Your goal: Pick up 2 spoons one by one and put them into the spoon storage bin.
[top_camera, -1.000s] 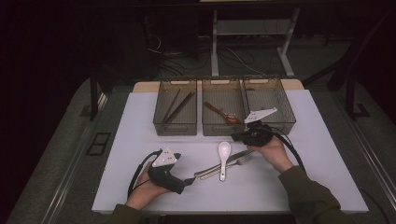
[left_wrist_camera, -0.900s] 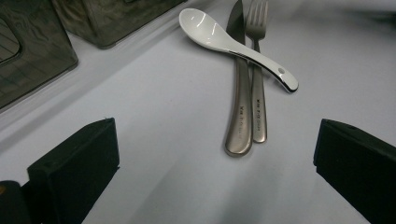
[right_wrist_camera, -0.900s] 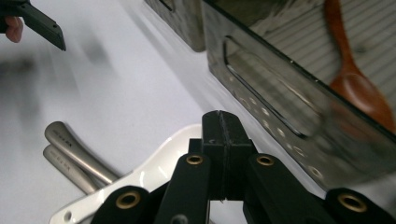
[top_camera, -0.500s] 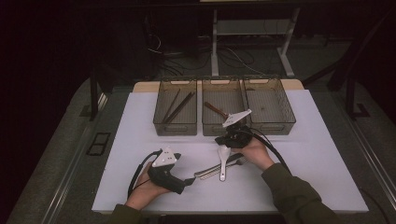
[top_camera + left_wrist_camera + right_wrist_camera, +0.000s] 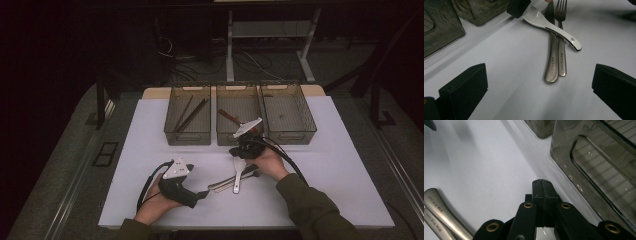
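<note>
Three mesh bins [image 5: 289, 131], perhaps chopsticks [image 5: 190, 114]

White spoon [image 5: 549, 23], silver knife [image 5: 551, 60], smoky grey bins [image 5: 187, 117]

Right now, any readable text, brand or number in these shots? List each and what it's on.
Knife handle: a short engraved stamp runs along it, too small and blurred to read.
Fork handle: a like stamp beside it, also unreadable.
The same two stamps show on the handles in the right gripper view, blurred there too.
White spoon, bins, table: no text seen.
</note>
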### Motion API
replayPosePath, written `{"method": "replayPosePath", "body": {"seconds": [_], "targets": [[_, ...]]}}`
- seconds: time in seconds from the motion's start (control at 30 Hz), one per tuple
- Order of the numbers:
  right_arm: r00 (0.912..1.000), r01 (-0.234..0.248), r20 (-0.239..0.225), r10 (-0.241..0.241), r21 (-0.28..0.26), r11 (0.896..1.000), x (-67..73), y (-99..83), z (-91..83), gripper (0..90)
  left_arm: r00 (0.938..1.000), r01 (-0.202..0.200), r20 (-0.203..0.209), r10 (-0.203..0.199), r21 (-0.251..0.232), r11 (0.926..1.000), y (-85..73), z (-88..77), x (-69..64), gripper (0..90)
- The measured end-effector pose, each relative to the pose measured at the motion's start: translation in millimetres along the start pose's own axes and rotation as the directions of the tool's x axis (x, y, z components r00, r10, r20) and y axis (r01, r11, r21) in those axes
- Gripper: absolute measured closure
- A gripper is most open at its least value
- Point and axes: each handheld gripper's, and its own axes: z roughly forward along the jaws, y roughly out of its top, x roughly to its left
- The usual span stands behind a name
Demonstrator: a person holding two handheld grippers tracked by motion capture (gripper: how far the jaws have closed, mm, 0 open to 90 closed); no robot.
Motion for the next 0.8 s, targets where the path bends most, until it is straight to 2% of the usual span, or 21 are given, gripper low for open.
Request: {"method": "replayPosePath", "body": {"seconds": [0.8], "targets": [[0.9997,-0.020,0.016,0.020,0.020,1.000,-10.1,-14.2,-9.4,89.4,1.0000,0.000,0.001,0.000,0.001,1.0000,-0.2,0.2,-0.1,0.0]]}}
